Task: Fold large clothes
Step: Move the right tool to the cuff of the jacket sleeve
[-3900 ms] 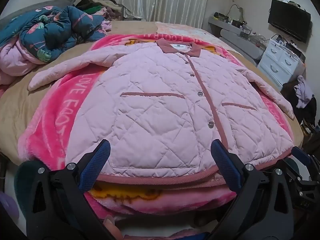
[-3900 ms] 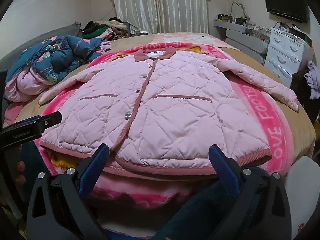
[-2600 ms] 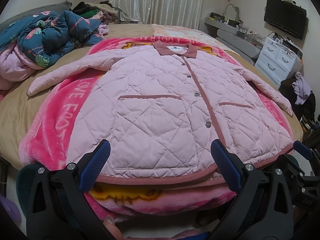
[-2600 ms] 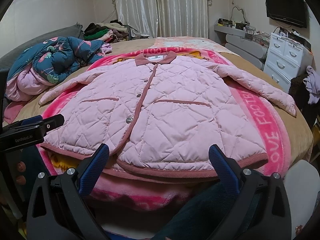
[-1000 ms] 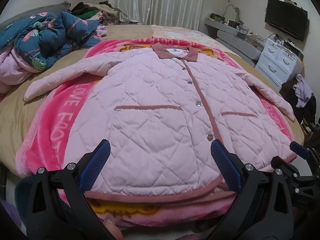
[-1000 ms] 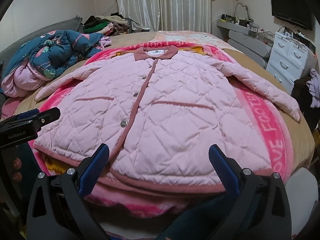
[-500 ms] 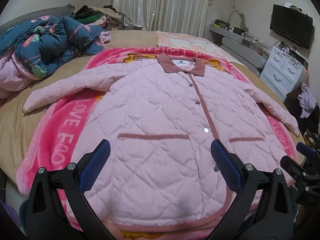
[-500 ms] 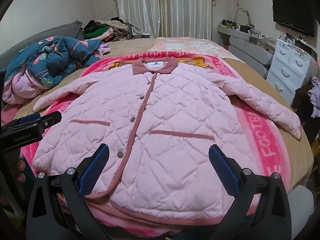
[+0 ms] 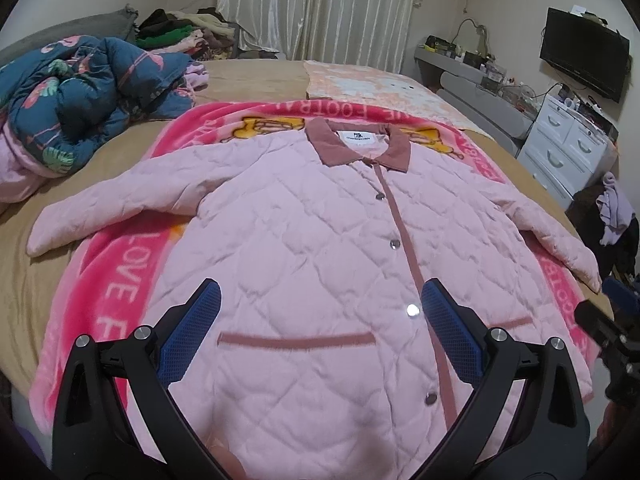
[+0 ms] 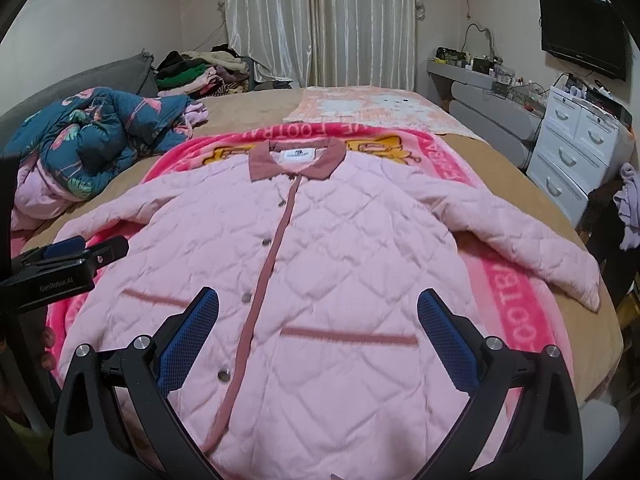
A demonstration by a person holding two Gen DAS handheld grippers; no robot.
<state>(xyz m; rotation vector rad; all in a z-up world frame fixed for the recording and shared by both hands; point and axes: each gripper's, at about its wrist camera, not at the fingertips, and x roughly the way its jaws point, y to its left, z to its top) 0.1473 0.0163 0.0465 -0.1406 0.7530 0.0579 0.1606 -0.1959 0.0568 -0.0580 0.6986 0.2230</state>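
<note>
A pink quilted jacket (image 9: 304, 248) lies spread flat, front up and buttoned, on a pink blanket (image 9: 120, 256) that covers the near part of a bed (image 9: 248, 76). Its collar points to the far end and both sleeves reach out to the sides. A white chest of drawers (image 10: 580, 152) stands shut at the right. The left gripper (image 9: 320, 328) hangs over the jacket's lower front, jaws wide apart and empty, a pocket seam between its fingers. The right gripper (image 10: 318, 332) is likewise spread wide and empty, above the other pocket seam
</note>
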